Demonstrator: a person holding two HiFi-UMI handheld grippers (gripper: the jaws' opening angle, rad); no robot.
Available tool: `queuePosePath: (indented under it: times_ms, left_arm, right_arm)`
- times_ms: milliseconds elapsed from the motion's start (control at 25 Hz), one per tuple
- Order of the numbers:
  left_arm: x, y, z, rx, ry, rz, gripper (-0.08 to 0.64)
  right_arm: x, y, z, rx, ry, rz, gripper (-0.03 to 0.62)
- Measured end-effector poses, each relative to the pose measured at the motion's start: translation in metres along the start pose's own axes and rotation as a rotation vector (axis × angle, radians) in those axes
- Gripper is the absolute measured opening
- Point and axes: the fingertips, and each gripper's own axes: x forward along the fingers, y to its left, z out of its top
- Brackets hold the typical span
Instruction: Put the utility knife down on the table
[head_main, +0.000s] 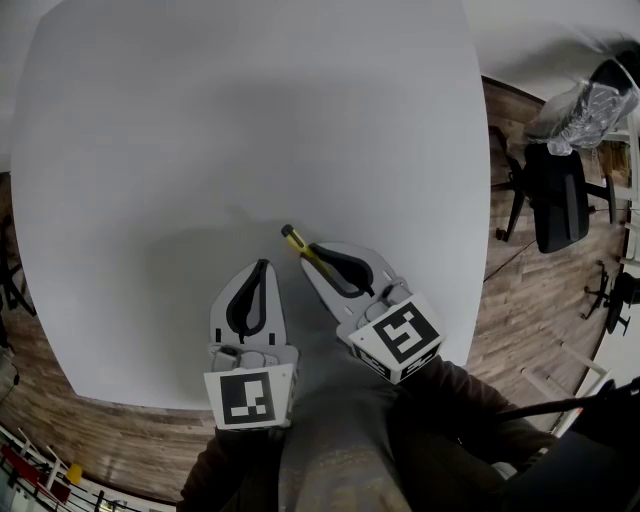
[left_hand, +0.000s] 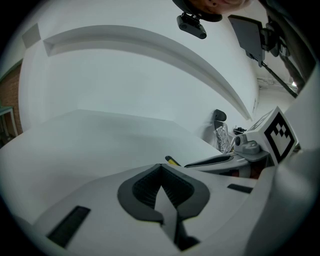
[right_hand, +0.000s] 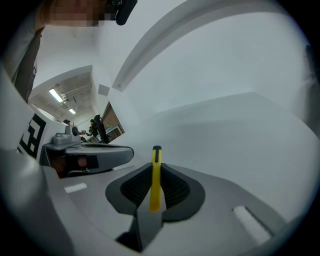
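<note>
- The right gripper (head_main: 312, 250) has its jaws clamped on the yellow utility knife (right_hand: 156, 182), whose black-tipped end pokes out past them.
- The knife is over the near part of the white bench (head_main: 250, 120); whether it touches cannot be told.
- The left gripper (left_hand: 161, 172), just beside, has its jaws pressed together on nothing.

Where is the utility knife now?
In the head view, the utility knife is clamped in the right gripper, over the white table, beside the shut left gripper.
</note>
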Motion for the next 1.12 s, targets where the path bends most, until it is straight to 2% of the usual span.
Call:
queuePosePath:
  times_ms: [1120]
  left_arm:
    - [-0.002, 0.0014, 0.0014, -0.001, 0.007, -0.004, 0.002]
  right_arm:
    - [0.004, 0.0002, -0.0035, -0.01, 0.029, -0.021, 0.055]
